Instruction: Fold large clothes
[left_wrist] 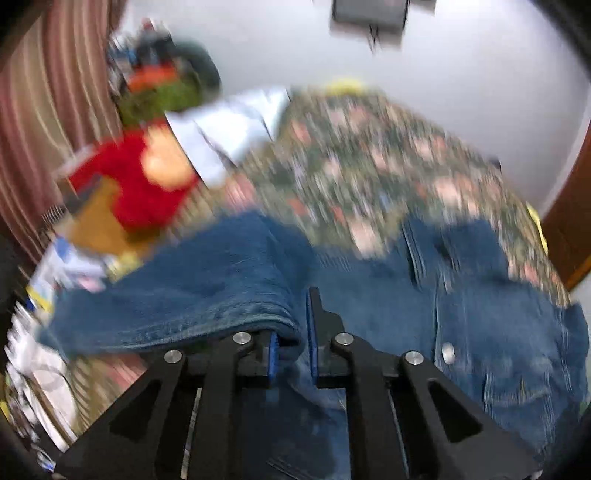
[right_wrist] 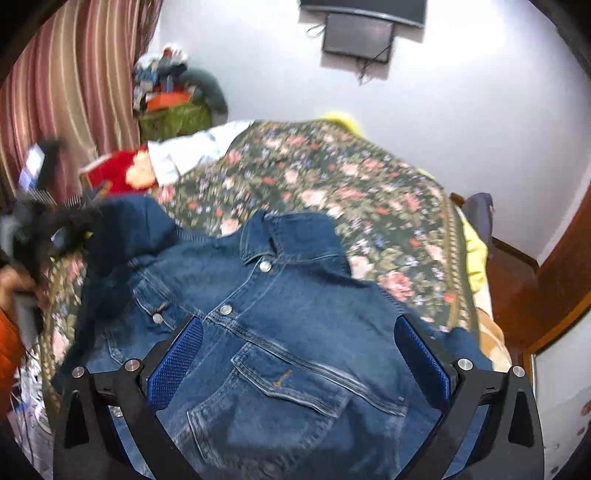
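Our left gripper point(left_wrist: 291, 343) clamps its fingers on the blue denim jacket point(right_wrist: 258, 332) sleeve to fold it across; our right gripper point(right_wrist: 299, 365) hovers, fingers apart.

A white wall point(right_wrist: 461, 92) fills the far side, with a dark screen point(right_wrist: 360, 35) mounted high ahead. Striped curtains point(right_wrist: 74, 85) hang far left, and what may be a wooden door point(right_wrist: 565, 266) stands right.
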A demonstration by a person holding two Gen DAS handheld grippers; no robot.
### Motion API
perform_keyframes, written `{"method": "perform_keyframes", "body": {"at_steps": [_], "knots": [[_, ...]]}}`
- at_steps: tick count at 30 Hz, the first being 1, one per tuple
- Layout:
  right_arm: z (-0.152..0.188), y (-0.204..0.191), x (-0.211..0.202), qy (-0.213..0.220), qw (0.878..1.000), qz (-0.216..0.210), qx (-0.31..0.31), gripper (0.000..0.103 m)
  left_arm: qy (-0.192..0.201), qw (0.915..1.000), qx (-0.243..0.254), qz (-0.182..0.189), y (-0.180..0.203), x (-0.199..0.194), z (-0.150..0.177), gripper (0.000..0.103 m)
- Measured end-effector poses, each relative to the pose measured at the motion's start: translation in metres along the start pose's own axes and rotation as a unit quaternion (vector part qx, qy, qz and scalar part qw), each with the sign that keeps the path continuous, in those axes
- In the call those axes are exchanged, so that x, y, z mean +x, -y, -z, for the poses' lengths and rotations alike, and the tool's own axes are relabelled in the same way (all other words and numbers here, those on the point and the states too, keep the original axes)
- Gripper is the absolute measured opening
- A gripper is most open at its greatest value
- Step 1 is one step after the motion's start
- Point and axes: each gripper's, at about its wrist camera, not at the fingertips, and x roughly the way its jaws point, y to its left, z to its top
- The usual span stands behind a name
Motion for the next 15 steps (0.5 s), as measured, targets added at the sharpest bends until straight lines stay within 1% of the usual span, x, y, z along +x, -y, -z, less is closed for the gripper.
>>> {"method": "perform_keyframes", "body": {"at_steps": [2, 3, 4, 5, 6, 7, 8, 10, 11, 13, 14, 15], "knots": [[0.005, 0.011, -0.019, 0.014, 1.0, 0.008, 0.007, 0.103, -0.036, 0.9994, 0.004, -0.003, 0.008, 0.018, 0.02, 0.021], [0.007, 0.016, -0.026, 0.02, 1.0, 0.013, 0.009, 0.103, -0.048, 0.9988, 0.005, 0.0, 0.009, 0.023, 0.031, 0.027], [0.01, 0.02, -0.034, 0.025, 0.999, 0.019, 0.011, 0.103, -0.066, 0.9977, 0.003, 0.012, 0.009, 0.028, 0.041, 0.035], [0.012, 0.025, -0.041, 0.028, 0.999, 0.025, 0.012, 0.103, -0.084, 0.9961, -0.002, 0.025, 0.007, 0.03, 0.05, 0.04], [0.016, 0.03, -0.047, 0.031, 0.999, 0.029, 0.013, 0.103, -0.095, 0.9947, -0.007, 0.036, 0.005, 0.029, 0.058, 0.049], [0.019, 0.036, -0.053, 0.033, 0.999, 0.032, 0.015, 0.103, -0.101, 0.9938, -0.011, 0.045, 0.003, 0.027, 0.064, 0.056], [0.021, 0.039, -0.056, 0.034, 0.999, 0.033, 0.015, 0.103, -0.104, 0.993, -0.016, 0.054, -0.002, 0.022, 0.068, 0.058], [0.025, 0.046, -0.06, 0.035, 0.998, 0.04, 0.019, 0.103, -0.104, 0.9925, -0.032, 0.055, -0.015, 0.006, 0.075, 0.071], [0.027, 0.049, -0.061, 0.034, 0.998, 0.043, 0.023, 0.103, -0.094, 0.9928, -0.046, 0.058, -0.025, -0.003, 0.076, 0.072], [0.029, 0.053, -0.06, 0.033, 0.998, 0.045, 0.032, 0.103, -0.078, 0.9903, -0.091, 0.07, -0.052, -0.017, 0.075, 0.075], [0.029, 0.053, -0.057, 0.031, 0.998, 0.043, 0.036, 0.103, -0.072, 0.9877, -0.119, 0.072, -0.067, -0.022, 0.074, 0.076], [0.029, 0.052, -0.056, 0.03, 0.998, 0.041, 0.038, 0.103, -0.062, 0.9832, -0.155, 0.073, -0.089, -0.027, 0.073, 0.079]]}}
